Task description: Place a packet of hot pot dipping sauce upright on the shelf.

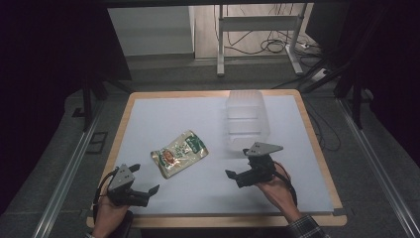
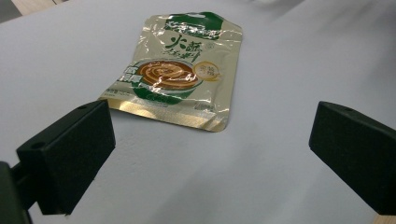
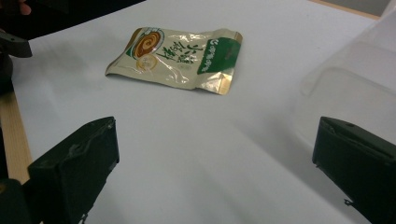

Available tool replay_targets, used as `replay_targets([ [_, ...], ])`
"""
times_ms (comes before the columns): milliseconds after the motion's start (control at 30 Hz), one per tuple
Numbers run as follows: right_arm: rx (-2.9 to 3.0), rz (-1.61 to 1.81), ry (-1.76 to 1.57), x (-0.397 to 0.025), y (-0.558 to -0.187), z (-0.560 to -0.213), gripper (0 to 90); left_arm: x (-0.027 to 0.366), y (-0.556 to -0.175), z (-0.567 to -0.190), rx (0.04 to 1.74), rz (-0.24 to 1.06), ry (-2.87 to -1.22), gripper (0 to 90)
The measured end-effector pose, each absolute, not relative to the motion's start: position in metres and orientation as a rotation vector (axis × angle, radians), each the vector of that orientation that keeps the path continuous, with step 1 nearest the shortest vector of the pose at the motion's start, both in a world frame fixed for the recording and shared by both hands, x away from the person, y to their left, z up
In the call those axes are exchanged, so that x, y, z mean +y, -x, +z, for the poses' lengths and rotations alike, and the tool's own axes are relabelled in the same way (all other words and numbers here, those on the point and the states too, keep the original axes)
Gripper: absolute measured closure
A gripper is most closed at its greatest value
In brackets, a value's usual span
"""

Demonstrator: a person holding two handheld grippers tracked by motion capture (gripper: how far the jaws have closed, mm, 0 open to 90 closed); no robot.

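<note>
A gold and green foil pouch (image 1: 179, 153) printed with a bowl picture lies flat on the white mat, left of the middle. My left gripper (image 1: 145, 178) rests near the front left corner, open and empty, its jaws facing the pouch (image 2: 175, 70) a short way ahead. My right gripper (image 1: 237, 162) is held low over the mat to the pouch's right, open with nothing between its jaws. In the right gripper view the pouch (image 3: 177, 56) lies ahead and the left gripper (image 3: 14, 44) shows at the far left edge.
A clear plastic container (image 1: 246, 121) stands at the back of the mat, just beyond my right gripper, and also appears as the container (image 3: 350, 93) at the right. The wooden table edge (image 1: 317, 144) frames the white mat (image 1: 198, 198). Desk legs and cables lie on the floor behind.
</note>
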State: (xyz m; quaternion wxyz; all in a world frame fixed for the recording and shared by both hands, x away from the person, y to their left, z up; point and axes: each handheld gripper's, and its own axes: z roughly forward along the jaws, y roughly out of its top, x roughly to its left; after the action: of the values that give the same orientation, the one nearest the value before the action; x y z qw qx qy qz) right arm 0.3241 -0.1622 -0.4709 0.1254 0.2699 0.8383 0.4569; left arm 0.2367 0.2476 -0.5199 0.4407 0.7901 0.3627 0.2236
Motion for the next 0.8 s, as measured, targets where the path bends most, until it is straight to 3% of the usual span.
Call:
replay_targets([
  [800,2.563,1.251,-0.773,-0.081,-0.368,-0.498,1.2,0.246,-0.236,-0.520,0.892,0.558,-1.978,0.4],
])
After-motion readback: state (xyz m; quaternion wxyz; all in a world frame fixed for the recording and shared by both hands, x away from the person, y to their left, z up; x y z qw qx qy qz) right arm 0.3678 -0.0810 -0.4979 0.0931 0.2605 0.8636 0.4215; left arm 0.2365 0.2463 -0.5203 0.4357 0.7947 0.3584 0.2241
